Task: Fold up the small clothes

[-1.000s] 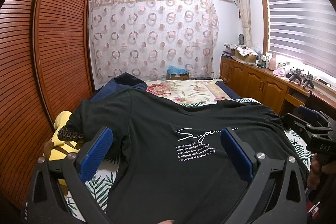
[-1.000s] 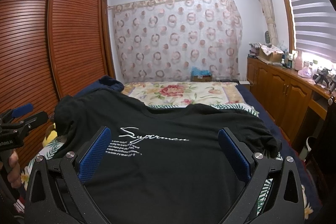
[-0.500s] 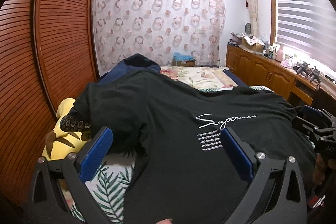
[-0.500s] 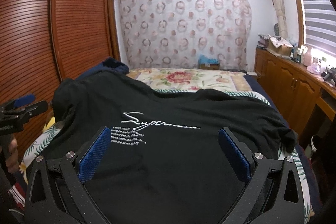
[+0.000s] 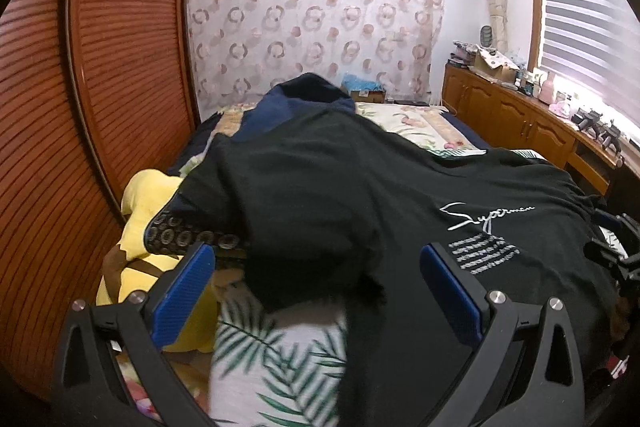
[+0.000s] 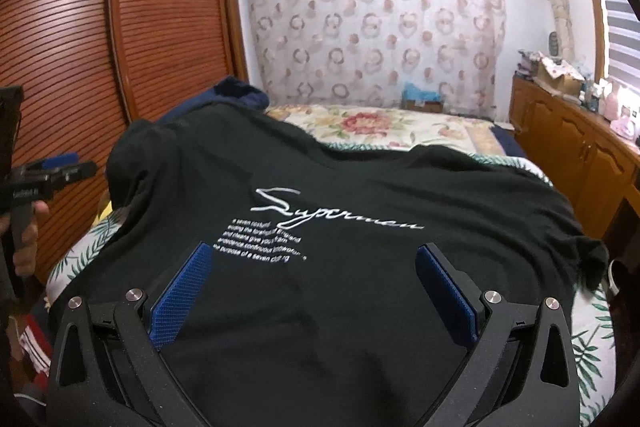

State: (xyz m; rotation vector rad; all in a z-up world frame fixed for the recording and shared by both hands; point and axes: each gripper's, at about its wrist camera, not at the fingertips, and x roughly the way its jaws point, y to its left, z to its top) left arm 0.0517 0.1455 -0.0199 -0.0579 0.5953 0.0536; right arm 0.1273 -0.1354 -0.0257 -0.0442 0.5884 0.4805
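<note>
One black T-shirt (image 6: pixel 360 187) lies spread face up on the bed (image 6: pixel 400 125), its white script print (image 6: pixel 332 213) and the block of small white lines under it turned toward me. My right tongs (image 6: pixel 312 287) hang over its lower middle, spread wide with nothing between the two blue pads (image 6: pixel 180 293); the printed lines sit just beyond the left pad, and the shirt's cloth fills the whole gap between the fingers. I cannot tell whether the tips touch the cloth.

My left tongs (image 5: pixel 316 291) are also spread wide and empty, over the shirt's left edge. Between their two blue pads (image 5: pixel 182 295) I see the hem of the left sleeve (image 5: pixel 312 267), blurred, and below it the white leaf-print sheet (image 5: pixel 280 359). The print lies past the right pad, well off to the right of this view.

Under the sleeve lie one yellow plush toy (image 5: pixel 136 223) and one dark cloth with a ring pattern (image 5: pixel 188 237), touching each other. One navy garment (image 5: pixel 288 103) bulges behind the shirt's left shoulder. Farther back lies one floral quilt (image 6: pixel 372 123).

In the right view my left hand (image 6: pixel 26 239) grips the handle of the left tongs at the far left, beside the bed. In the left view the right tongs (image 5: pixel 608 247) show at the far right edge, over the shirt.
</note>
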